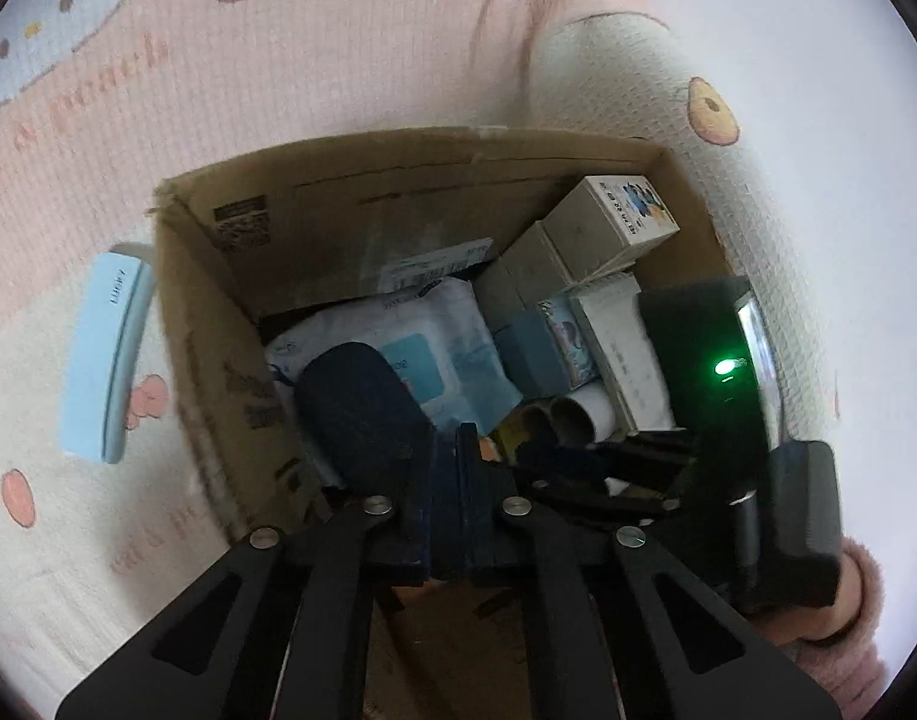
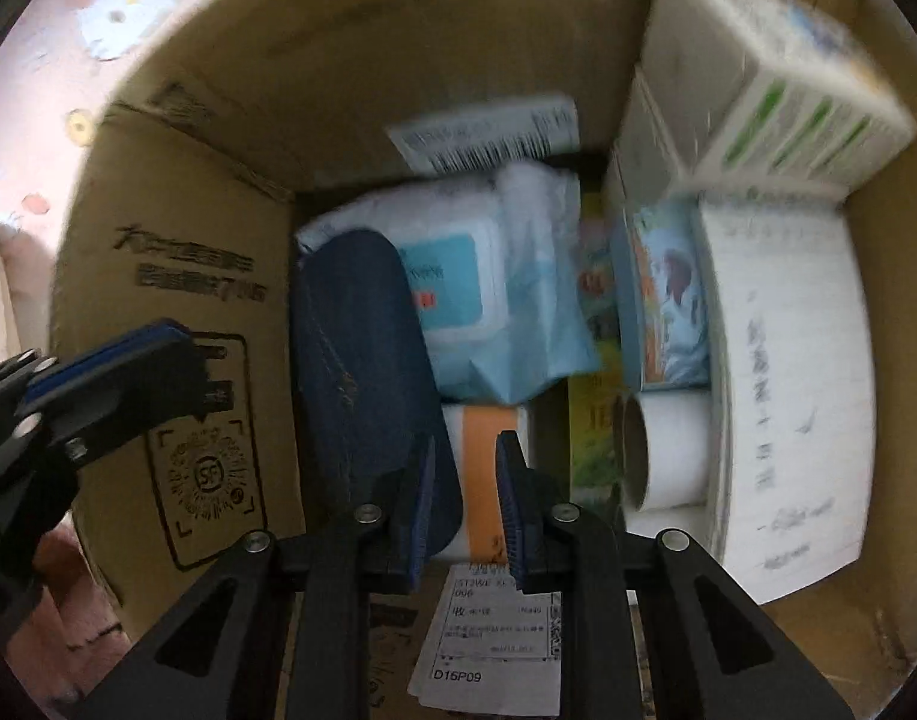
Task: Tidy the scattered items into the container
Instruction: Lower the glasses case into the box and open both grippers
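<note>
A brown cardboard box [image 1: 314,222] on a pink patterned bedspread holds several items: a wet-wipes pack [image 1: 434,348], a dark blue case [image 1: 356,408], small cartons [image 1: 608,222] and a paper roll [image 1: 584,414]. My left gripper [image 1: 452,474] is shut and empty, over the box's near edge. My right gripper [image 2: 464,480] is open inside the box, its left finger touching the dark blue case [image 2: 362,360], which leans on the left wall. The wipes pack [image 2: 476,276] and the roll [image 2: 668,450] lie beyond. The left gripper [image 2: 128,384] shows at the left.
A light blue case [image 1: 107,354] lies on the bedspread outside the box's left wall. A white carton [image 2: 758,78] and a white printed pack [image 2: 794,384] fill the box's right side. A shipping label [image 2: 494,630] is stuck on the near flap.
</note>
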A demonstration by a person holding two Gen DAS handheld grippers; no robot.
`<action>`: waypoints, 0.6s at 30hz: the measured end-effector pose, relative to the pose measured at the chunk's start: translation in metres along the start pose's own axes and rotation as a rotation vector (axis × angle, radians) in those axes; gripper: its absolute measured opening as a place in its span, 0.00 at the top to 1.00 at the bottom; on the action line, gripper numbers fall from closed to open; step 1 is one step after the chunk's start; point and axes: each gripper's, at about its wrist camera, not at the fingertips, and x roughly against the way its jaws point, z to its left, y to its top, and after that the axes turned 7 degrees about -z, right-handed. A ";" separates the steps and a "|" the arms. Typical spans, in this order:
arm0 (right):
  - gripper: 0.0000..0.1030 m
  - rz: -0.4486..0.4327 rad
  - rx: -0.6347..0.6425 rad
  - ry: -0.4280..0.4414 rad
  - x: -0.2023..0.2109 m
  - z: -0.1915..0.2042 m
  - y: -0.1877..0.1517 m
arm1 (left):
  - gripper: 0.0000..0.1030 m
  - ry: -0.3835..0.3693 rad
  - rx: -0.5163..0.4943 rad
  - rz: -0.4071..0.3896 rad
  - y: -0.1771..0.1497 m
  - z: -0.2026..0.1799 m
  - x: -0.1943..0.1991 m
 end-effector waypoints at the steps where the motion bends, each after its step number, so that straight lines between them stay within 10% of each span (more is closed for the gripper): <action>1: 0.82 0.028 -0.002 0.002 -0.003 -0.001 0.001 | 0.93 0.001 0.005 0.012 0.003 0.000 -0.003; 18: 0.82 0.117 0.064 -0.083 -0.037 0.029 0.036 | 0.97 0.051 0.016 -0.075 0.025 0.027 0.033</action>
